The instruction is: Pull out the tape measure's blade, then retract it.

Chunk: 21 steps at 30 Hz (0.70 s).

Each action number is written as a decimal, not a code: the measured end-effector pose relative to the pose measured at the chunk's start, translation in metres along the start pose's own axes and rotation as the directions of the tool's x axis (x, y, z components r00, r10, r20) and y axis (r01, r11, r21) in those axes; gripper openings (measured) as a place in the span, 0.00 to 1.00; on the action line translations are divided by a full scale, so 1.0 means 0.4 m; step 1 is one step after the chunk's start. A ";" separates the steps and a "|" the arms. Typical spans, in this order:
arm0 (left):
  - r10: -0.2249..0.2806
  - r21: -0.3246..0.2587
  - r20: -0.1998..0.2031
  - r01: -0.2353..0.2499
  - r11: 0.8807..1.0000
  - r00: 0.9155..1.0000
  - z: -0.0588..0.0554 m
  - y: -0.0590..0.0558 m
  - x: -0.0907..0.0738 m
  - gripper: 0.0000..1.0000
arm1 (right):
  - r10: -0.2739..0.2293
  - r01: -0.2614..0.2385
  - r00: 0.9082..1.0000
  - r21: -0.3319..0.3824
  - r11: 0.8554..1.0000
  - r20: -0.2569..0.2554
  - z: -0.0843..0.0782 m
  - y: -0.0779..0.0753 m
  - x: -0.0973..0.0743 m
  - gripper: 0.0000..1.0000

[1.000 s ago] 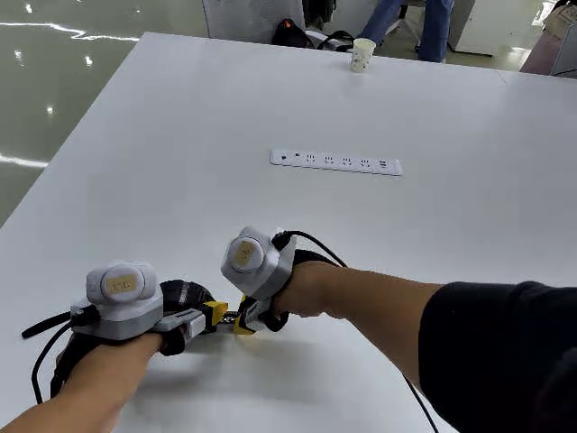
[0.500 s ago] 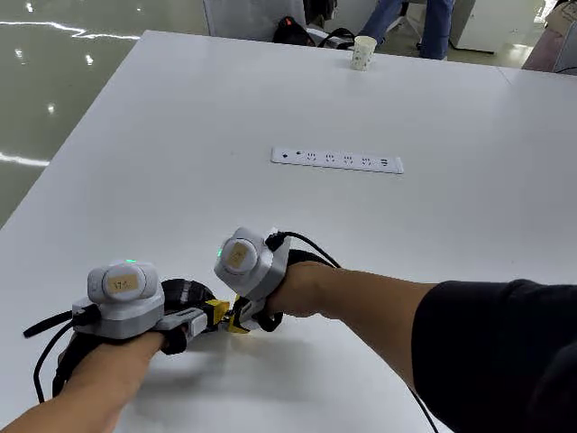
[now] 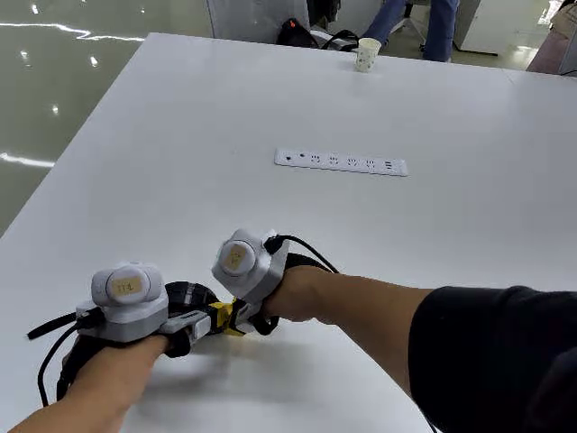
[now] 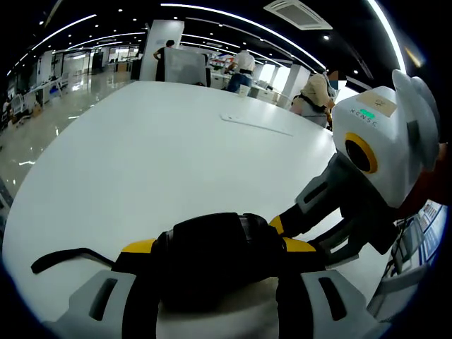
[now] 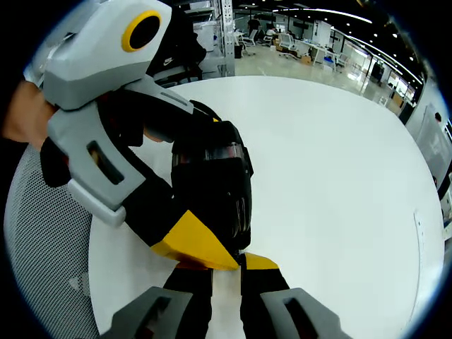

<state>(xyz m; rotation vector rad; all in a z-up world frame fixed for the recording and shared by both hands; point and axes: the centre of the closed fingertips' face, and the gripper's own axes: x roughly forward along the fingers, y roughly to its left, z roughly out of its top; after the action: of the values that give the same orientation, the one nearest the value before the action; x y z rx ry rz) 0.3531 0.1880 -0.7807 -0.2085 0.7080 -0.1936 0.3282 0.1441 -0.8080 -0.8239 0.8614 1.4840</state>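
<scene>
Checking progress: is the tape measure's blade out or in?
In, or nearly: the right gripper has its fingers right against the tape measure case, no stretch of blade between.

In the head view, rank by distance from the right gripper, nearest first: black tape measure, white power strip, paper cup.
1. black round tape measure, just left of the right gripper
2. white power strip, mid-table
3. white paper cup, far edge

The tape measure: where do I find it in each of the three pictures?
Head view: the tape measure is low and left in the picture.
Left gripper view: bottom centre, clamped in that view's own jaws.
Right gripper view: centre, just above that view's jaws.
Shared landmark: the white table under it.
</scene>
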 end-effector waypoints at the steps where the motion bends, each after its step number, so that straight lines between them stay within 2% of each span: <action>1: 0.000 0.001 0.001 0.000 1.000 1.000 0.000 0.000 0.000 0.63 | -0.002 0.002 1.000 -0.018 1.000 -0.004 0.000 0.001 0.001 0.11; 20: 0.010 0.007 0.011 -0.010 1.000 1.000 -0.001 -0.003 0.000 0.63 | -0.004 0.005 1.000 -0.029 1.000 0.016 -0.002 -0.001 0.000 0.12; 21: 0.011 0.008 0.012 -0.011 1.000 1.000 -0.001 -0.004 0.000 0.63 | -0.006 0.007 1.000 -0.046 0.999 0.016 -0.002 -0.001 0.001 0.12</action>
<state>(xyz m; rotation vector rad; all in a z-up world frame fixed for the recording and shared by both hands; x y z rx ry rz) 0.3526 0.1865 -0.7805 -0.1984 0.6962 -0.1848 0.3286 0.1438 -0.8086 -0.8471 0.8150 1.5073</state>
